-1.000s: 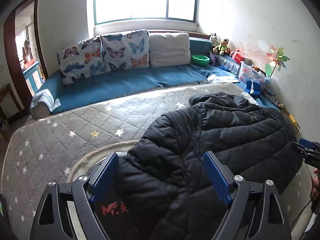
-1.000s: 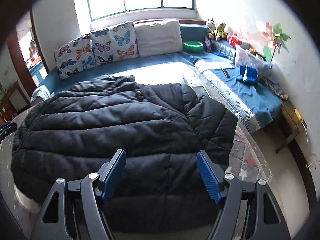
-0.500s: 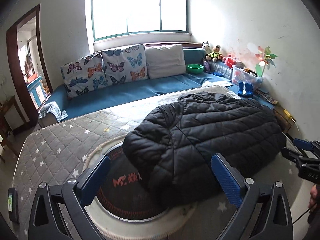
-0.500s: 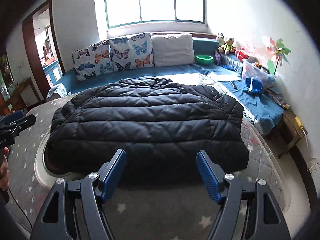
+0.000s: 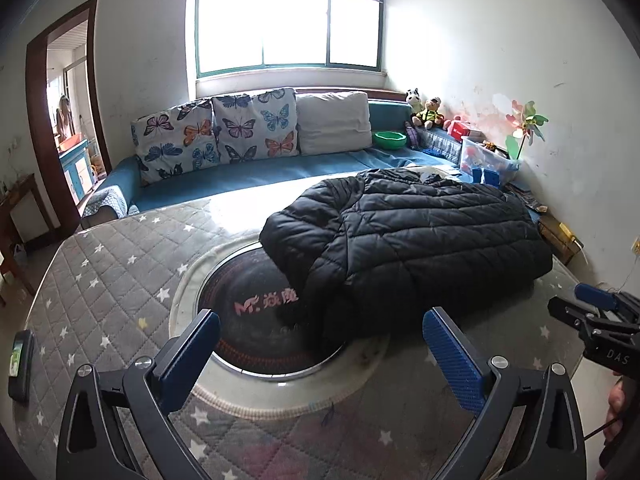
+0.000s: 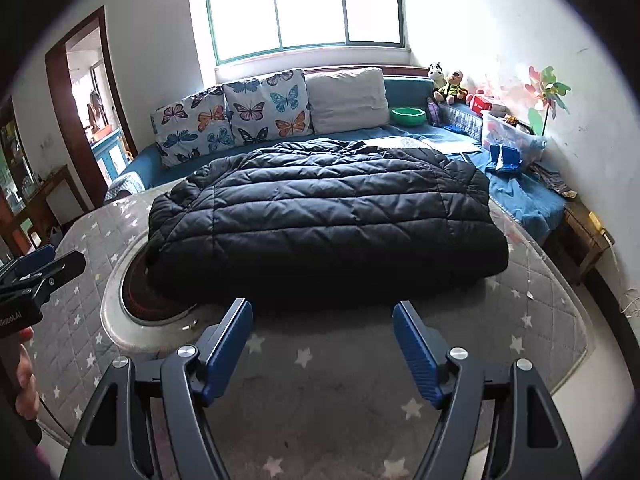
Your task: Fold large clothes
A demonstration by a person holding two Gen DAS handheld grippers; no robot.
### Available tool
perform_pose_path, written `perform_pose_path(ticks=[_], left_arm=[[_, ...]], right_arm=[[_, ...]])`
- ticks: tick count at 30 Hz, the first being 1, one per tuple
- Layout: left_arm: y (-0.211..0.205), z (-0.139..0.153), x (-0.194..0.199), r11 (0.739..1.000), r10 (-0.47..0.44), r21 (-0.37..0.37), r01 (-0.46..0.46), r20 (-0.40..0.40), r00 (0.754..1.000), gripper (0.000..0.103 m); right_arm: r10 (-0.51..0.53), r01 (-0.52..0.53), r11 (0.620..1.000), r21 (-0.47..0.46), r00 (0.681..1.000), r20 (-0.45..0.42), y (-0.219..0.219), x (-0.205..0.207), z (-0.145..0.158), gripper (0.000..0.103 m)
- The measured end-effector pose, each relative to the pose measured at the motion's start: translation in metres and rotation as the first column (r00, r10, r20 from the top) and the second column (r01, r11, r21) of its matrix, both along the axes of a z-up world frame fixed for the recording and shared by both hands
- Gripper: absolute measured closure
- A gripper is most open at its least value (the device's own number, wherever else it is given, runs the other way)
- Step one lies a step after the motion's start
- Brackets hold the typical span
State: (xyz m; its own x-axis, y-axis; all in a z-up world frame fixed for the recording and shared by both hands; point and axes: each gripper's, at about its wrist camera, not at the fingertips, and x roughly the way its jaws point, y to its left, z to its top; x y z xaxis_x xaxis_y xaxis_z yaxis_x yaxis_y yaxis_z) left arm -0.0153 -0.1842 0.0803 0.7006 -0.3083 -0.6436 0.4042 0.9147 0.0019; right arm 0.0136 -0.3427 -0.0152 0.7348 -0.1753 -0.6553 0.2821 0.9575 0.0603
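Note:
A black quilted puffer jacket [image 5: 408, 240] lies folded into a thick rectangle on the grey star-patterned table cover [image 5: 104, 272]; it also shows in the right wrist view [image 6: 328, 224]. It partly covers a round dark hotplate [image 5: 256, 320] set in the table. My left gripper [image 5: 320, 344] is open and empty, held back from the jacket's near edge. My right gripper [image 6: 322, 332] is open and empty, just short of the jacket's front edge. Each gripper shows at the edge of the other's view: the right one [image 5: 596, 320], the left one [image 6: 36, 272].
A blue sofa [image 5: 248, 176] with butterfly cushions [image 5: 216, 132] stands behind the table under the window. Toys, a green bowl [image 5: 390, 140] and a plastic box [image 5: 486, 160] sit at the right. A phone [image 5: 18, 364] lies on the table's left edge. A doorway [image 5: 64, 120] is at the left.
Both grippers have pulled back and up from the jacket, which now lies wholly ahead of them. Both stayed open. The jacket lies still.

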Motion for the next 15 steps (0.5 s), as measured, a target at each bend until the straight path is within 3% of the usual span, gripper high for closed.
perform_pose_path(ticks=[5, 15], left_arm=[[0.007, -0.001, -0.008, 0.999, 0.039, 0.024, -0.040, 0.024, 0.999, 0.000], [0.009, 0.003, -0.015, 0.999, 0.027, 0.021, -0.027, 0.037, 0.999, 0.000]], right_arm=[[0.012, -0.012, 1.000, -0.027, 1.000, 0.005, 0.012, -0.007, 0.001, 0.023], [0.029, -0.028, 0.998, -0.064, 0.999, 0.014, 0.026, -0.009, 0.005, 0.023]])
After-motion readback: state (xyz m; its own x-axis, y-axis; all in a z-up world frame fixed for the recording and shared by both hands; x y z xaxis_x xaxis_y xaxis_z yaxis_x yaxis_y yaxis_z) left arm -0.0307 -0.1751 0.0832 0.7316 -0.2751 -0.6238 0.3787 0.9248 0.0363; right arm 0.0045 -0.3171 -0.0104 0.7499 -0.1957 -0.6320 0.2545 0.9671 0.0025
